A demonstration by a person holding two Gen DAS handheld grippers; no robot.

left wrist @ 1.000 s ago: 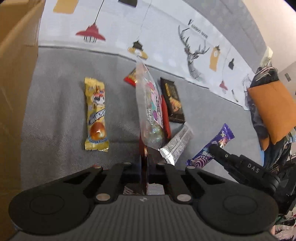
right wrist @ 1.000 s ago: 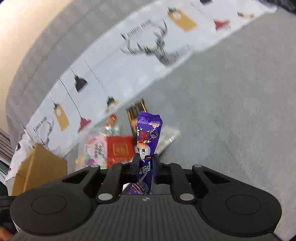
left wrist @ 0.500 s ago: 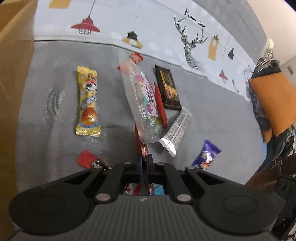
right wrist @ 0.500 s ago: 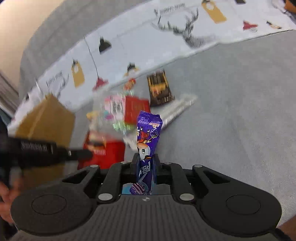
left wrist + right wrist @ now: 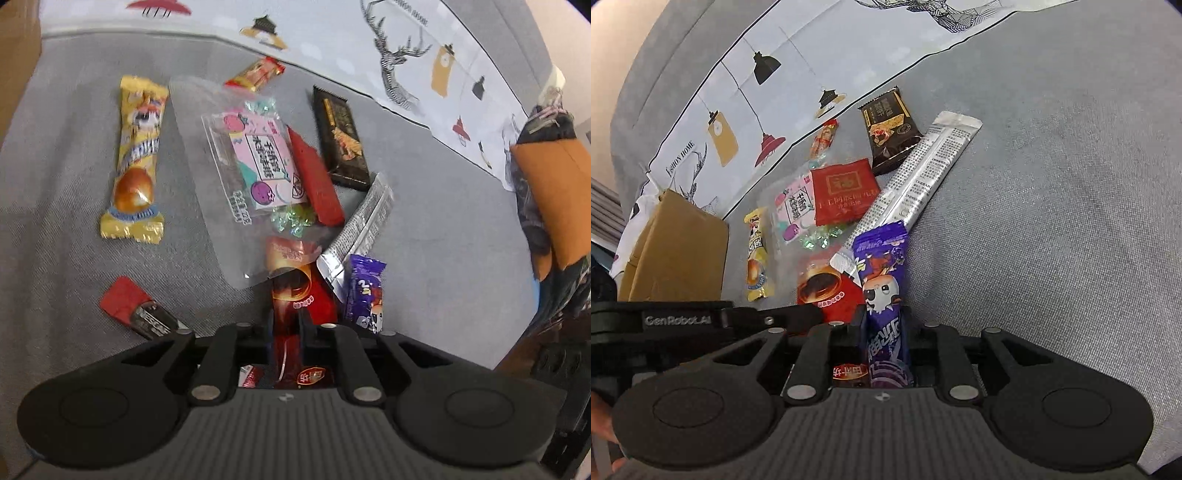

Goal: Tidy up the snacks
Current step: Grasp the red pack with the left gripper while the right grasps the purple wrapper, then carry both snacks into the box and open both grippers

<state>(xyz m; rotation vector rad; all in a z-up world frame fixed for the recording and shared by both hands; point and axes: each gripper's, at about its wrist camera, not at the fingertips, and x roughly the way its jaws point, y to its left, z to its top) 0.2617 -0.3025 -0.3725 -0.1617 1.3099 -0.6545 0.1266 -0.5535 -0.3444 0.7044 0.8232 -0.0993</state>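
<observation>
My left gripper [image 5: 287, 325] is shut on a red coffee sachet [image 5: 295, 295], low over the grey sofa seat. A clear candy bag with a pink label [image 5: 255, 166] and a flat red packet [image 5: 314, 181] lie just ahead of it. My right gripper [image 5: 884, 325] is shut on a purple snack bar [image 5: 884, 273], held right beside the red sachet [image 5: 827, 291]. The purple bar also shows in the left wrist view [image 5: 364, 291]. The left gripper's body [image 5: 701, 321] shows at the left of the right wrist view.
On the seat lie a yellow snack bar [image 5: 135, 162], a silver stick pack [image 5: 365, 221], a dark chocolate bar [image 5: 343, 144], a small red candy [image 5: 256, 74] and a red-black Nescafe sachet [image 5: 140, 314]. A cardboard box [image 5: 672, 251] stands at the left. An orange cushion [image 5: 554, 192] is at the right.
Both grippers have come down close to the seat, side by side. The clear candy bag and red packet that stood up at the left gripper now lie flat on the seat.
</observation>
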